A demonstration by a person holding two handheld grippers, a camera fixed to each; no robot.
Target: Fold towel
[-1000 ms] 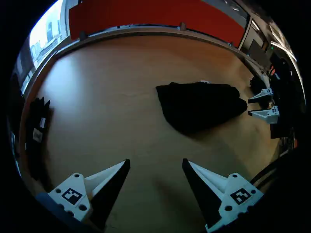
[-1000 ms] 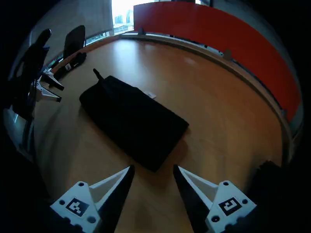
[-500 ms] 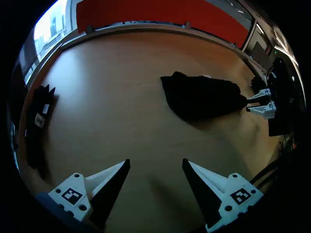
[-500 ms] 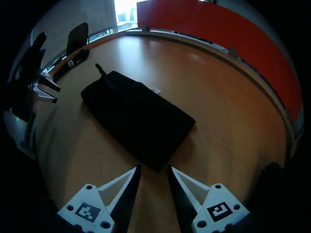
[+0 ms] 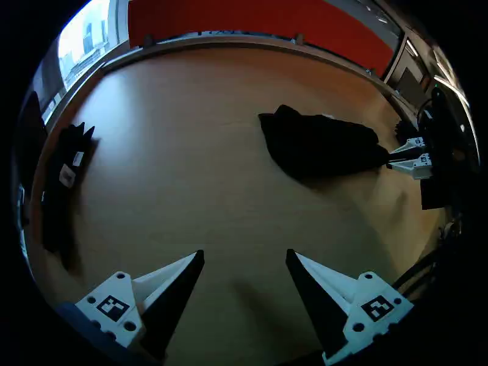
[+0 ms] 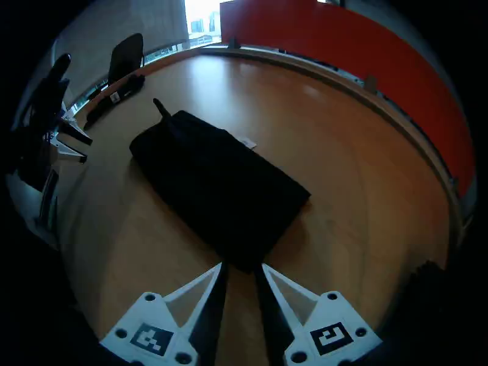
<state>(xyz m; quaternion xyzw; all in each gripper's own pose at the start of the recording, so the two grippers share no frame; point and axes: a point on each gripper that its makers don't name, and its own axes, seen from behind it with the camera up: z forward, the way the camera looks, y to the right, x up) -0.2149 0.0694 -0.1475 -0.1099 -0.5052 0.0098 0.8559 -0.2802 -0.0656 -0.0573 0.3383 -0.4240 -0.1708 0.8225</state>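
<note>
Left gripper view: the left tool (image 5: 244,251) hangs over bare wooden worktop (image 5: 171,152), its fingers spread wide and holding nothing. The black towel (image 5: 317,149) lies flat toward the worktop's right edge, where the right tool (image 5: 390,162) meets its corner. Right gripper view: the towel (image 6: 219,183) stretches diagonally across the worktop (image 6: 354,171). The right tool (image 6: 241,265) has its fingers drawn close on either side of the towel's nearest corner; whether they pinch it I cannot tell. The left tool (image 6: 88,151) sits by the left edge.
</note>
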